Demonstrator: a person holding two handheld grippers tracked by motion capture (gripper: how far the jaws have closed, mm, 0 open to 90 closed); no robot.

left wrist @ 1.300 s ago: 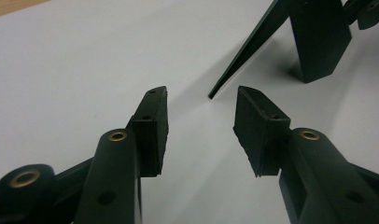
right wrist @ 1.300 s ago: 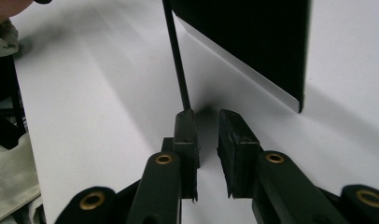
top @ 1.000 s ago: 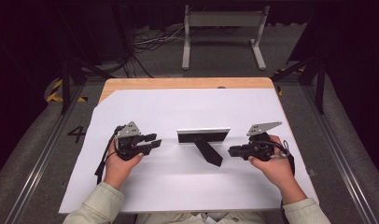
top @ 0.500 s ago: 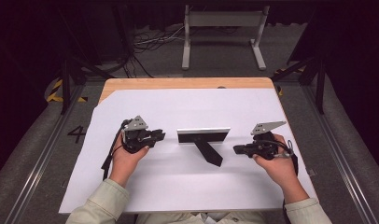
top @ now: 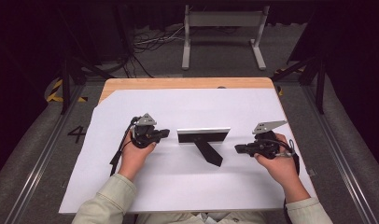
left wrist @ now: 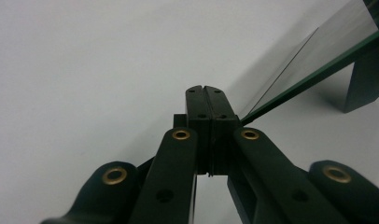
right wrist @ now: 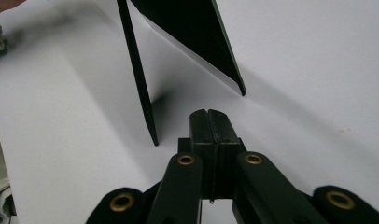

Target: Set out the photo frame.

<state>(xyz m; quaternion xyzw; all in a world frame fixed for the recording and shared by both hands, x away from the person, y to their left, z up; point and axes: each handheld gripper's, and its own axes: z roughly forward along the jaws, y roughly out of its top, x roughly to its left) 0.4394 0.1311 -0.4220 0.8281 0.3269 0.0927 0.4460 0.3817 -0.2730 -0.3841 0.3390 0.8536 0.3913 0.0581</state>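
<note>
Seen from the high view, a standing glass-fronted frame (top: 203,136) is set near the middle of the white-covered worktop (top: 187,186), its long axis running left to right across the person's front, with a dark prop leg (top: 208,152) angled back toward the person. The left gripper (top: 162,134) is held just beside the frame's left end, pointed along that long axis toward it. The right gripper (top: 238,149) is pointed at the frame from the opposite side but is kept somewhat farther off and a little nearer the person, roughly level with the leg's foot. By that judgement the left hand is the nearer one, and any coming move would be made endwise along the frame, not across its face.

From the left gripper view, the left gripper (left wrist: 207,89) is seen clenched on nothing, its jaws pressed flat together. The frame's edge (left wrist: 313,77) is met just to the right of the tips, running away up and to the right; whether the tips actually touch it cannot be told.

From the right gripper view, the right gripper (right wrist: 208,112) is likewise seen closed and empty. The frame's end edge (right wrist: 138,79) stands upright ahead and slightly left of the tips, with the prop leg (right wrist: 197,37) slanting off ahead, and a clear strip of worktop is left between tips and frame.
</note>
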